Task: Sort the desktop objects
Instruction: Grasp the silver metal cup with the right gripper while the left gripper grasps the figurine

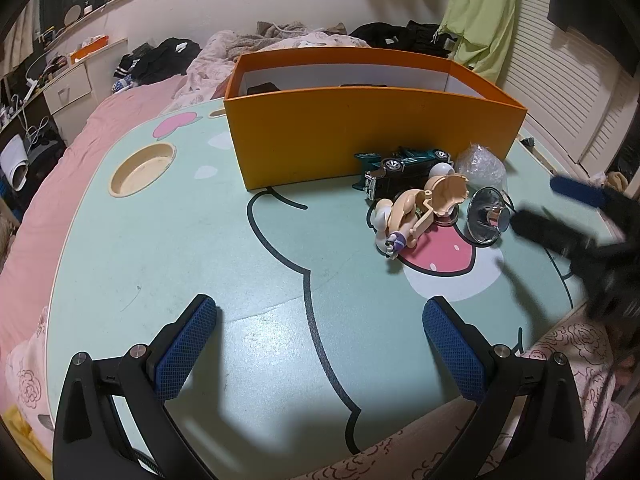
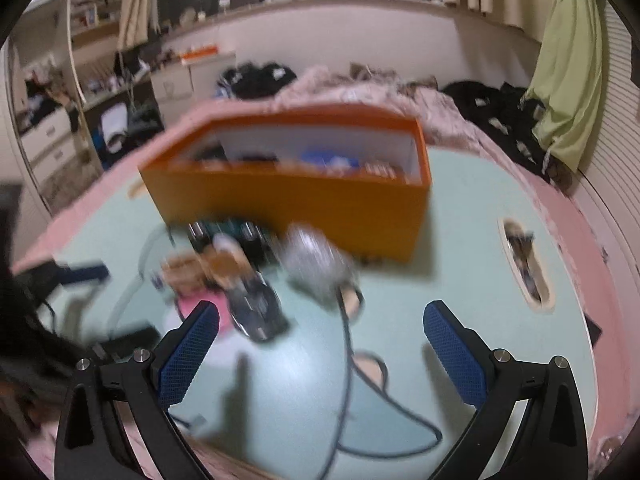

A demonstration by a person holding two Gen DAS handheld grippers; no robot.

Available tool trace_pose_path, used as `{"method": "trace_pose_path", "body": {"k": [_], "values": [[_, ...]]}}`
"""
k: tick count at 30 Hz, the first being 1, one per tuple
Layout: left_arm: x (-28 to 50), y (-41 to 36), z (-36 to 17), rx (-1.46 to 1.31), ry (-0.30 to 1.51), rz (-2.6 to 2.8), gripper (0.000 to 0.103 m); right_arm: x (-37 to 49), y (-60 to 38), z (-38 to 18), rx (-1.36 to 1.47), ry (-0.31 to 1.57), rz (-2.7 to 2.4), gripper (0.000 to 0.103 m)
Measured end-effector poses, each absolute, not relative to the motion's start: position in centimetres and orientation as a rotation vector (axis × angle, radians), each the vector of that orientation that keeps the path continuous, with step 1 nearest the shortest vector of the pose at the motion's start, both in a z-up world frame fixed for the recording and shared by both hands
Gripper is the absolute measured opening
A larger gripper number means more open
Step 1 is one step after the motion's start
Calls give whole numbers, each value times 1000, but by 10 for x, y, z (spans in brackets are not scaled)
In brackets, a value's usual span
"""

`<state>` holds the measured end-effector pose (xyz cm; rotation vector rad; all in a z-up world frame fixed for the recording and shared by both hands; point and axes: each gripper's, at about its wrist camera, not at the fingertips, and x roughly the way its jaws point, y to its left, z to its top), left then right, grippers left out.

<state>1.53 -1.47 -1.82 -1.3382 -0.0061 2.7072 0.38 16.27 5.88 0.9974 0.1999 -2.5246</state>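
An orange box [image 1: 372, 136] is set on a mint-green table [image 1: 180, 264] printed with a cartoon pattern, and it serves as the landmark here. Through its open top, dark items and something blue are seen inside from the right wrist view, though blur hides what they are.

Just in front of the box's near wall, toward its right end in the left wrist view, a small cluster of objects is gathered. A teal toy car [image 1: 404, 157] is lying against the wall, with a black toy car [image 1: 394, 180] touching it on the near side. A beige figurine [image 1: 416, 208] is tipped over in front of the cars. A crumpled clear plastic bag [image 1: 480, 168] is placed near the box's right corner, and a shiny round metal piece [image 1: 486, 216] is found just in front of the bag, beside the figurine.

The left gripper [image 1: 318, 344] is held above the bare table, well in front of the box, with its blue-padded fingers spread wide and nothing between them. The right gripper [image 2: 320, 344] is shown blurred, to the right of the cluster; its fingers are likewise parted and nothing is held. From its own camera, the cluster is seen smeared, between the gripper and the box.
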Motion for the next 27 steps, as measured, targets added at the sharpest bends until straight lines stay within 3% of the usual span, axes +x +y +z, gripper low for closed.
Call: {"method": "trace_pose_path", "body": {"k": [4, 6, 7, 8, 18, 27], "values": [[15, -15, -19, -1338, -6, 2707, 103, -8, 139, 62, 1025, 250, -2481, 83], [16, -15, -19, -1338, -6, 2707, 103, -13, 126, 51, 1093, 303, -2426, 59], [15, -15, -19, -1338, -6, 2707, 103, -15, 126, 42, 1144, 294, -2397, 39], [15, -14, -19, -1342, -5, 2706, 103, -14, 127, 39, 1145, 284, -2399, 26], [14, -15, -15, -1338, -4, 2709, 103, 11, 174, 32, 1037, 112, -2519, 27], [11, 1, 7, -1230, -23, 2641, 103, 19, 166, 29, 1020, 224, -2554, 27]]}}
